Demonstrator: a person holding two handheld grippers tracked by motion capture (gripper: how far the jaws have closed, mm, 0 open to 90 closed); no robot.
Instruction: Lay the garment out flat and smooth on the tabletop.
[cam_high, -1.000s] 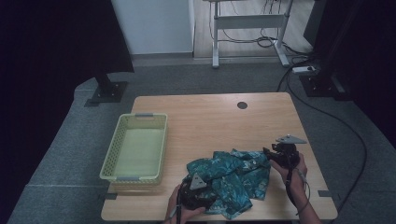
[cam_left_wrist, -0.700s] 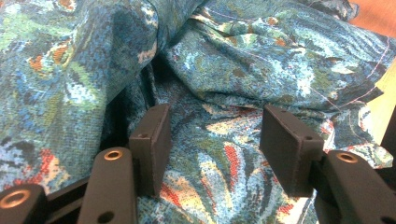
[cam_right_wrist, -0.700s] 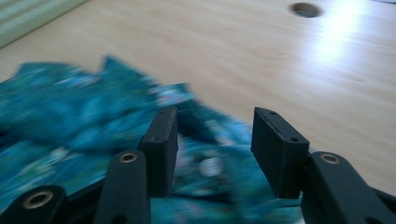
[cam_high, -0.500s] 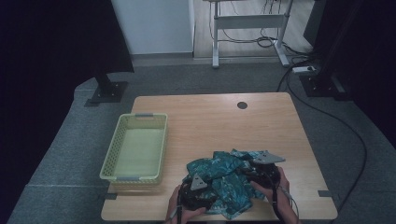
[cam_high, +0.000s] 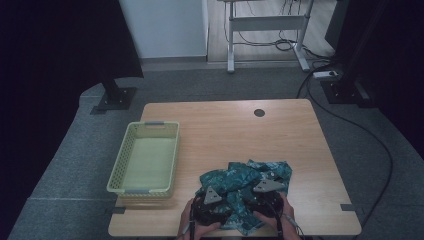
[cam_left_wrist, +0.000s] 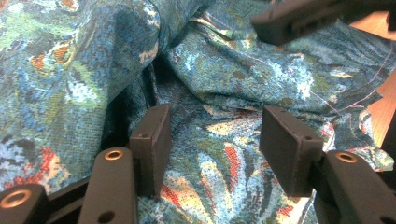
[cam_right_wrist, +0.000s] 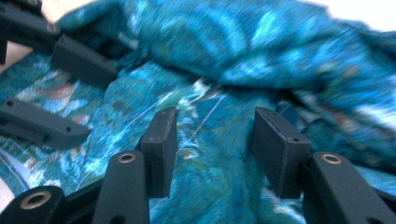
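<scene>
- The patterned teal cloth lies crumpled in a heap on the near right part of the wooden table, close to the front edge; a bare strip of table separates it from the basket.
- No brand, label or writing can be read anywhere on the cloth, the basket or the grippers; the cloth carries only a woven print of teal, blue, green and orange-red shapes.
- The left gripper sits low over the near left side of the heap, held in a hand at the table's front edge. In the left gripper view its jaws stand apart with the cloth lying flat between them, clamping nothing.
- The right gripper sits just beside it over the near right side of the heap. In the right gripper view its jaws are likewise spread with cloth between them, and that view is somewhat blurred.
- Each gripper's view also catches the other gripper's black jaws close by, above the folds.
- A pale yellow-green plastic basket stands on the left part of the table, well apart from the cloth.
- A round dark cable hole sits near the table's far edge.
- Beyond the table a white desk frame stands on the floor, and a black cable trails along the carpet at the right.
</scene>
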